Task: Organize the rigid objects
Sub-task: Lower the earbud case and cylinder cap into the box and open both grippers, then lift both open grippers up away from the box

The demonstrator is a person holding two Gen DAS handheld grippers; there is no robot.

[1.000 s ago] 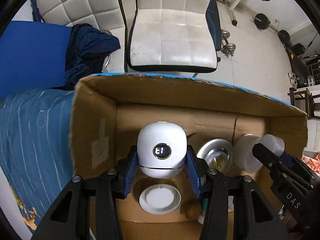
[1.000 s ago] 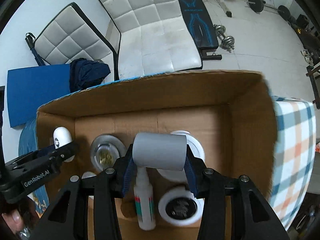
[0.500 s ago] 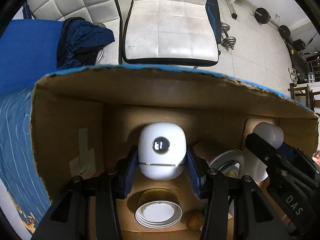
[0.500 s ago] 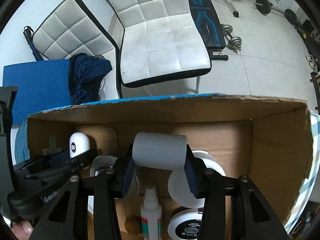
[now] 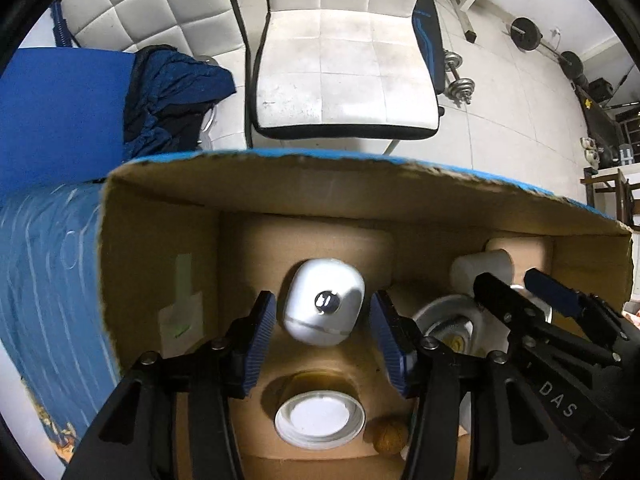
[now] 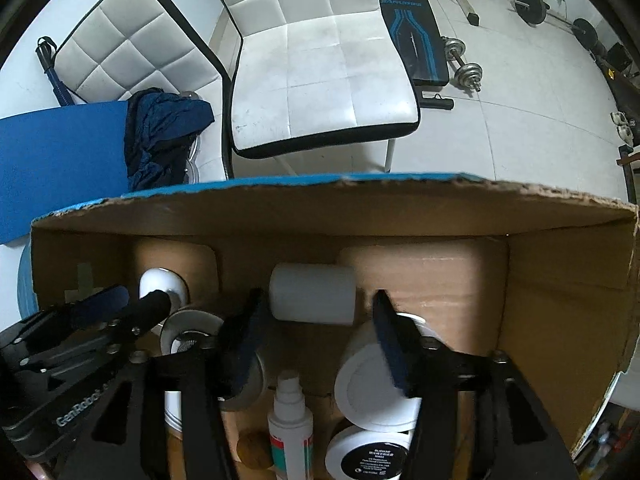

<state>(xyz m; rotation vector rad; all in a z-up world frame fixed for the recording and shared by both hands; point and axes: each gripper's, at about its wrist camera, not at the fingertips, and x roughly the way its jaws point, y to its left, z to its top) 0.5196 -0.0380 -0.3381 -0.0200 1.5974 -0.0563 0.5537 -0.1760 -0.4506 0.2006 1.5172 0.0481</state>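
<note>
Cardboard box [image 5: 160,264] already holds most items, and both tools have just been opening: the left tool [image 5: 322,340] stands spread around the white rounded clock [image 5: 324,308], the right tool [image 6: 316,334] around the white plastic cylinder [image 6: 312,298], both apparently released inside the box.

Both wrist views look steeply down, close into one cardboard box [image 5: 360,196], probably side by side.
</note>
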